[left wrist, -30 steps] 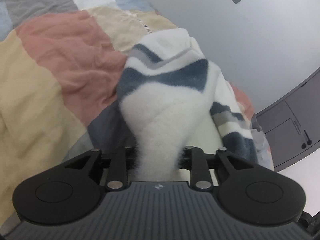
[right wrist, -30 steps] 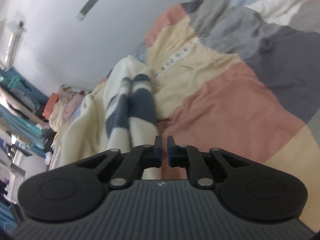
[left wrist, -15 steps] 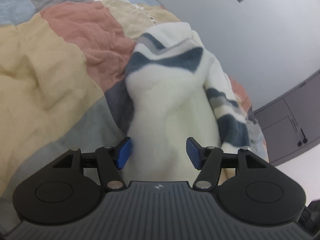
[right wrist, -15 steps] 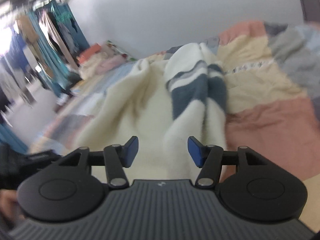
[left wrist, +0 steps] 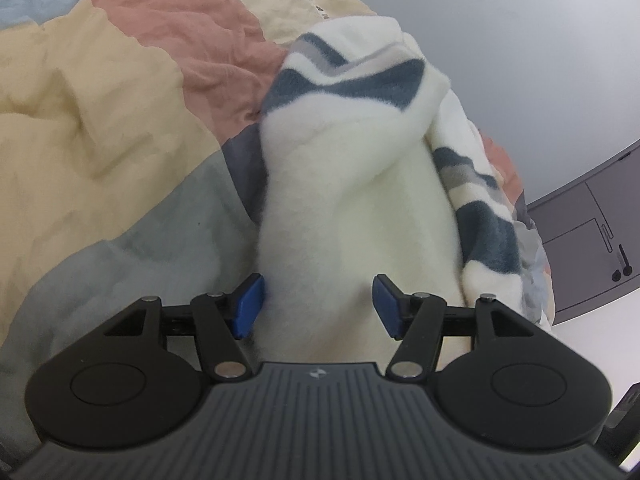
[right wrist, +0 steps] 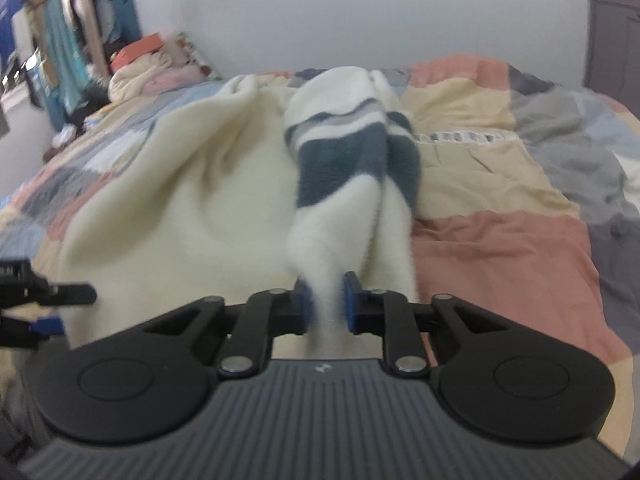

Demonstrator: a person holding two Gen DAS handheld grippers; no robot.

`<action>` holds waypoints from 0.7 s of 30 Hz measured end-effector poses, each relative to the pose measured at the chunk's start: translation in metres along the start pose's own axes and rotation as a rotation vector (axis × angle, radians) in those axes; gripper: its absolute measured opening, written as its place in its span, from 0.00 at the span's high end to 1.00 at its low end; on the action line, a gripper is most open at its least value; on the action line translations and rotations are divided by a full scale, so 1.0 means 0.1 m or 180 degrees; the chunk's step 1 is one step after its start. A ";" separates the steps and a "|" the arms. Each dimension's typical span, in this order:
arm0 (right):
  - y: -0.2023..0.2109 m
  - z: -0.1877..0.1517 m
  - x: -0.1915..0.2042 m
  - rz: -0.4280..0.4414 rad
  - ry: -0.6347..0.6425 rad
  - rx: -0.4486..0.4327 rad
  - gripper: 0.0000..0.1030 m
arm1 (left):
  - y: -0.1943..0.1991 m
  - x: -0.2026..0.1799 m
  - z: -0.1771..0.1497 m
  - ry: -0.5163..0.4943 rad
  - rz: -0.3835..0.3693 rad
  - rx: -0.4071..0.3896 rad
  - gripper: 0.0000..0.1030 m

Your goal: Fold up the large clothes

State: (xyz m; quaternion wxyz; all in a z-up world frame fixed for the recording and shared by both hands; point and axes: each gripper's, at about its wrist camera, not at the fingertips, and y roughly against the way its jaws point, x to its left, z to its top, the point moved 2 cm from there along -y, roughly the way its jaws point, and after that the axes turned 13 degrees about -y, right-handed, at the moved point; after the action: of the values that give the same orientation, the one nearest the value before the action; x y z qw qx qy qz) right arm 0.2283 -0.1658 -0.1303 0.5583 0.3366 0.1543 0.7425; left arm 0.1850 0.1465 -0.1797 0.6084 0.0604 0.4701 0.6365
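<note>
- My left tongs [left wrist: 318, 300] are released: the blue pads [left wrist: 249, 305] stand wide apart, with a thick fold of the cream fleece garment [left wrist: 352, 216] lying between them. The left pad sits right against the fleece; the right one shows a sliver of gap, so I read no squeeze.
- My right tongs [right wrist: 325, 302] are closing on a narrow bunch of the same garment [right wrist: 340, 184]; the fleece fills the space between the blue pads [right wrist: 350, 304] and they press on both sides of it.
- The garment lies on the bed, on top of a patchwork quilt [right wrist: 500, 248] of salmon, tan, grey and pale blue blocks. It is cream-white fleece with dark blue and grey stripes.
- In the right wrist view, a striped part rises in a ridge straight ahead of my tongs, while the broad plain cream part spreads out to the left in loose folds.
- In the left wrist view, the striped part humps up ahead of the tongs and drapes down the right side toward the bed's edge.
- At the left edge of the right wrist view I see the left tongs [right wrist: 48, 304] over the cream fleece, somewhat blurred.
- Beyond the bed: a pale wall [right wrist: 360, 12], hanging clothes [right wrist: 60, 40] at far left, a grey cabinet [left wrist: 592, 232] at right.
</note>
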 end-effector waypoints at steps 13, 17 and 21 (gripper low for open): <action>-0.07 0.09 -0.58 -0.0629 -0.0760 -0.0106 0.84 | 0.02 -0.05 -0.16 0.0054 -0.0120 0.0067 0.35; -0.08 0.05 -0.73 -0.0558 -0.1141 -0.0044 0.84 | -0.06 -0.04 -0.16 0.0079 -0.0134 0.0154 0.35; 0.07 0.02 -0.75 -0.0427 -0.1404 -0.0038 0.69 | -0.07 -0.02 -0.15 0.0101 -0.0143 0.0168 0.35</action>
State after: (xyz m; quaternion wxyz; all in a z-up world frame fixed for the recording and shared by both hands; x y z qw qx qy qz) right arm 0.2355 -0.2380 -0.1493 0.6286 0.4765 0.0461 0.6130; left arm 0.1804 0.1359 -0.1918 0.6132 0.0558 0.4976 0.6109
